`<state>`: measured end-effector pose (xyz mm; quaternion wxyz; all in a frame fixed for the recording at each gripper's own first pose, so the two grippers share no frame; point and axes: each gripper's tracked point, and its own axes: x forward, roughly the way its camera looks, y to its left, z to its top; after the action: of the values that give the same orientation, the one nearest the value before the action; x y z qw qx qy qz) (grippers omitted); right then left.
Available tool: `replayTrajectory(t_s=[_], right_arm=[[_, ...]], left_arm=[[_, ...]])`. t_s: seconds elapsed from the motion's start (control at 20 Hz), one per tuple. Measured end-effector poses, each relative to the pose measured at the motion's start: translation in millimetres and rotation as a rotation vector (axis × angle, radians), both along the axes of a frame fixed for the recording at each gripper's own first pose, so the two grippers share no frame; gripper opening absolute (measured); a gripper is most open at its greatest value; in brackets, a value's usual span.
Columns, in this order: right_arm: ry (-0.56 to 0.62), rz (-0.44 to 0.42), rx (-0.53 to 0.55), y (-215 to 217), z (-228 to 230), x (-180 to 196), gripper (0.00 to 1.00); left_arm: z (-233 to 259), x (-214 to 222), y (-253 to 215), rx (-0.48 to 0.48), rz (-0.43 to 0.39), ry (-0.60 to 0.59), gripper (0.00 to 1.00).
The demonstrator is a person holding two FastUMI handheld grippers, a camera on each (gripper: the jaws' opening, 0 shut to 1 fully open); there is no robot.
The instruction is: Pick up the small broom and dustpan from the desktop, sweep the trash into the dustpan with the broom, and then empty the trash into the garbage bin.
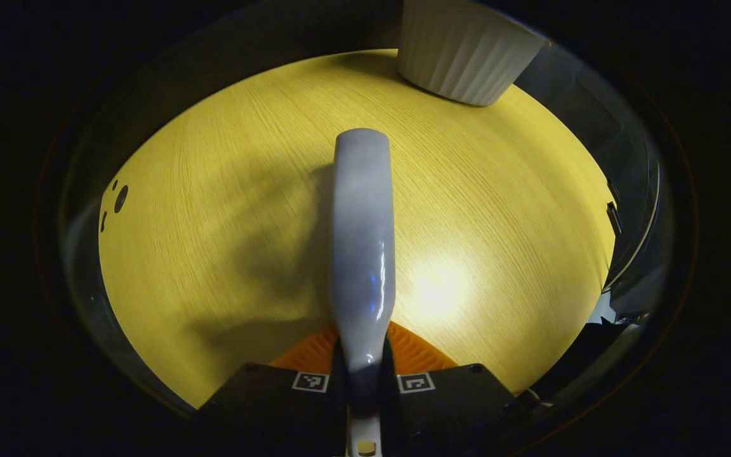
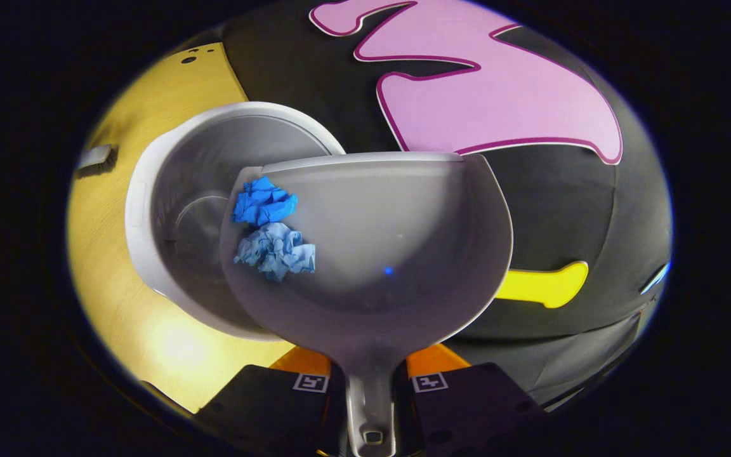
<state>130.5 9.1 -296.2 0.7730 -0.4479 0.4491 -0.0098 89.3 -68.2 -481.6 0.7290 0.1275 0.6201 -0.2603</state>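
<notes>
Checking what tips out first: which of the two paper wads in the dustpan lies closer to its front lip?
The darker, bright blue wad. It sits farther up the dustpan, toward the lip over the garbage bin; the pale blue wad lies nearer the handle.

Both views are dimly lit and strongly bowed at the edges; a glare patch is seen on the yellow desktop [image 1: 435, 285]; a soft shadow is cast left of the broom handle [image 1: 362, 241]; the rims are darkened.

A staged recording booth: black cloth wall [image 2: 549, 209] behind a bare yellow wood-grain desktop [image 1: 226, 209] (no furnishings)
</notes>
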Motion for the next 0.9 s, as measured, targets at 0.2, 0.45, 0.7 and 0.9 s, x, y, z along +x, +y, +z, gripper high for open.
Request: replayTrajectory(t_s=[0.2,0.45,0.7,0.9], right_arm=[[0.013,0.086,-0.096,1.3,9.0,11.1,0.33],[0.018,0.114,-0.141,2.9,11.5,10.7,0.33],[0.045,0.199,-0.215,1.9,6.8,15.6,0.33],[0.049,0.228,-0.243,-4.2,7.5,25.2,0.33]], left_arm=[[-0.6,0.5,-2.1,0.014,-0.013,0.011,0.25],[-0.2,2.0,-1.7,0.002,0.003,0.004,0.25],[-0.8,5.6,-1.6,0.006,0.014,0.032,0.25],[-0.3,5.3,-4.5,0.015,0.017,0.029,0.25]])
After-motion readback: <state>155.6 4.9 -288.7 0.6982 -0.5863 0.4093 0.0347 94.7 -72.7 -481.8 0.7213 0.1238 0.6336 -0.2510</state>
